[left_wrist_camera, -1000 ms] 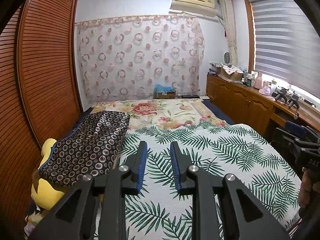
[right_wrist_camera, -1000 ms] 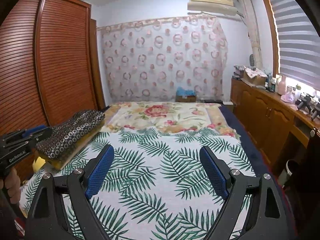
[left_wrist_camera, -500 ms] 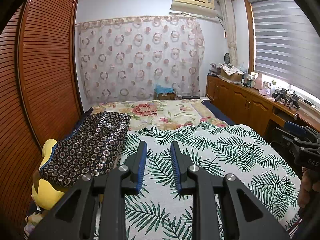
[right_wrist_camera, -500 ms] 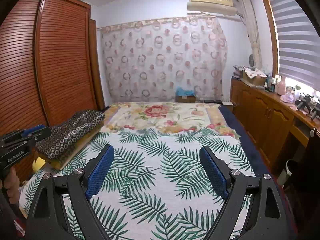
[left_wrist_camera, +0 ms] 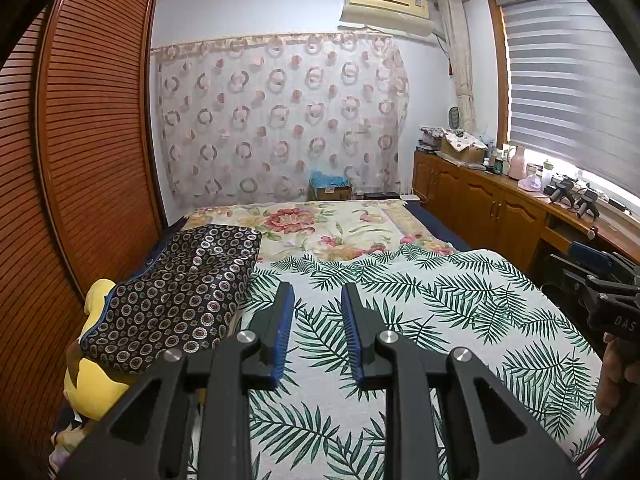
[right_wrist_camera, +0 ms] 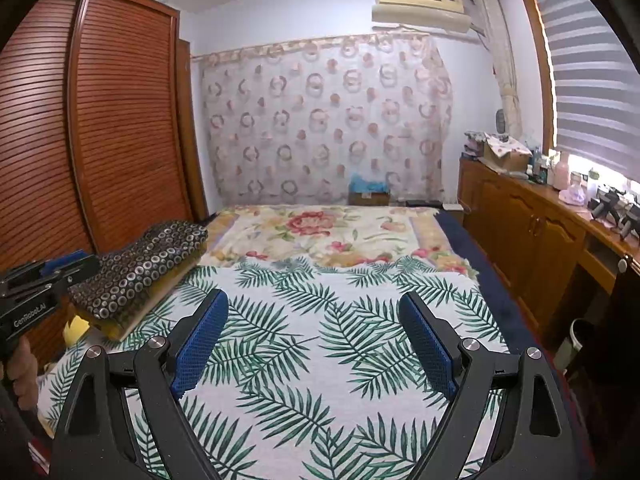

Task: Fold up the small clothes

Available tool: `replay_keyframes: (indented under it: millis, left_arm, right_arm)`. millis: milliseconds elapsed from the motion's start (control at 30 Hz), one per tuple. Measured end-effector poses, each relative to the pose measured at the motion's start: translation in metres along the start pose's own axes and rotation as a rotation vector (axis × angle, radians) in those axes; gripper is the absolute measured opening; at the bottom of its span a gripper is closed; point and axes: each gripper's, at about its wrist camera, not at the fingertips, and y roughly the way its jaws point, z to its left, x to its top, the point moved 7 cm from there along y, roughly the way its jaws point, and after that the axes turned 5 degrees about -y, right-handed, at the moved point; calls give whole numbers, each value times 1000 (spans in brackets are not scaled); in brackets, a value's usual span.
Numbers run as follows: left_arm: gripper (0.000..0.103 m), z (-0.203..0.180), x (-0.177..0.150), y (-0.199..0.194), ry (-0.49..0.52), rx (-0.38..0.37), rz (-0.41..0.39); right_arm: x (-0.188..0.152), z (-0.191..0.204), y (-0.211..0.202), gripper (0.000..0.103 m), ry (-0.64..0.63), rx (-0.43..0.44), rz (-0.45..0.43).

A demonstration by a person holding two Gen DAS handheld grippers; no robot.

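The left gripper [left_wrist_camera: 316, 308] hangs above a bed [left_wrist_camera: 400, 320], its blue-padded fingers [left_wrist_camera: 285, 320] set a narrow gap apart with nothing between them. The right gripper [right_wrist_camera: 314, 320] hovers over the same bed with its fingers [right_wrist_camera: 200, 332] spread wide, also holding nothing. Each gripper shows at the edge of the other's view, only partly in frame, with a few of the person's fingers visible beneath it.

Under both lies a palm-leaf cover [right_wrist_camera: 320, 340]; beyond it, a floral sheet [right_wrist_camera: 320, 232] runs to the far end of the bed. A dark circle-patterned bundle [left_wrist_camera: 176, 296] sits along the bed's left edge, near the left gripper; whether it is a folded garment or a cushion cannot be told. Beneath it a yellow soft shape [left_wrist_camera: 94, 376] is mostly hidden. No other small clothing can be made out on the bed.

A slatted wooden wardrobe [left_wrist_camera: 80, 160] fills the left side. A ring-print curtain [left_wrist_camera: 280, 120] covers the far wall below an air conditioner [left_wrist_camera: 386, 8]. At right, a wooden counter [right_wrist_camera: 532, 220] under a blind-covered window [right_wrist_camera: 592, 80] carries clutter too small to identify.
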Motion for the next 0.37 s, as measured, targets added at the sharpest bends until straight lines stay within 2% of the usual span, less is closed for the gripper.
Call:
replay_keyframes:
  millis: [367]
  left_arm:
    - [24, 0, 0, -1, 0, 1, -1]
  right_arm:
    - [2, -6, 0, 89, 4, -9, -2]
